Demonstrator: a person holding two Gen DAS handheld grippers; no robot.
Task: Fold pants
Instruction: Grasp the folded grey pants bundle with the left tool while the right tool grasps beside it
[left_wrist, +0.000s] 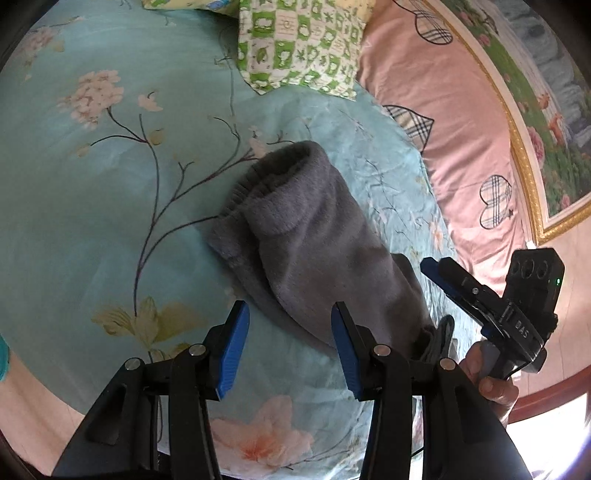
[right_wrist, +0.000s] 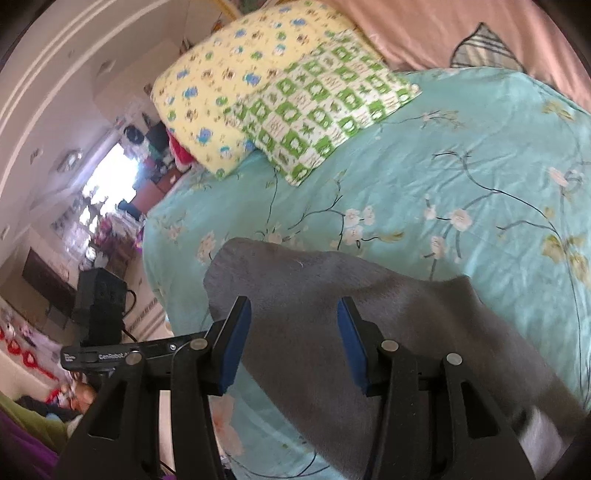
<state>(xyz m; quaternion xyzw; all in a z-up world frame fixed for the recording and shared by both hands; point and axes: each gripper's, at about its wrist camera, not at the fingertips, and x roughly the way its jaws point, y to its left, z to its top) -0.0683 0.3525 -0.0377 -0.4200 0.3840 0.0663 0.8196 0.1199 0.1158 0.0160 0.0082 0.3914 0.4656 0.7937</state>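
1. The grey fleece pants (left_wrist: 314, 236) lie in a loose bundle on the turquoise floral bedspread (left_wrist: 110, 221), a ribbed cuff opening at the twelve o'clock end; judged from this lumpy heap, the folding is not finished.
2. The left gripper (left_wrist: 290, 350) hangs above the bundle's six o'clock edge, fingers apart and grasping nothing; the pads clear the cloth, probably poised to take that edge.
3. The right gripper (right_wrist: 293, 343) hovers over the broad grey flank, fingers likewise released with fabric beneath but not pinched; in the left wrist view it sits at three o'clock of the pants, gripped by a hand (left_wrist: 487, 380).
4. Two pillows, green-checked (left_wrist: 303, 44) and yellow-flowered (right_wrist: 221, 96), sit at twelve o'clock, clear of the working patch.
5. Writing: "GenRobot" on the other device in the right wrist view; "DAS" on the right one's body.
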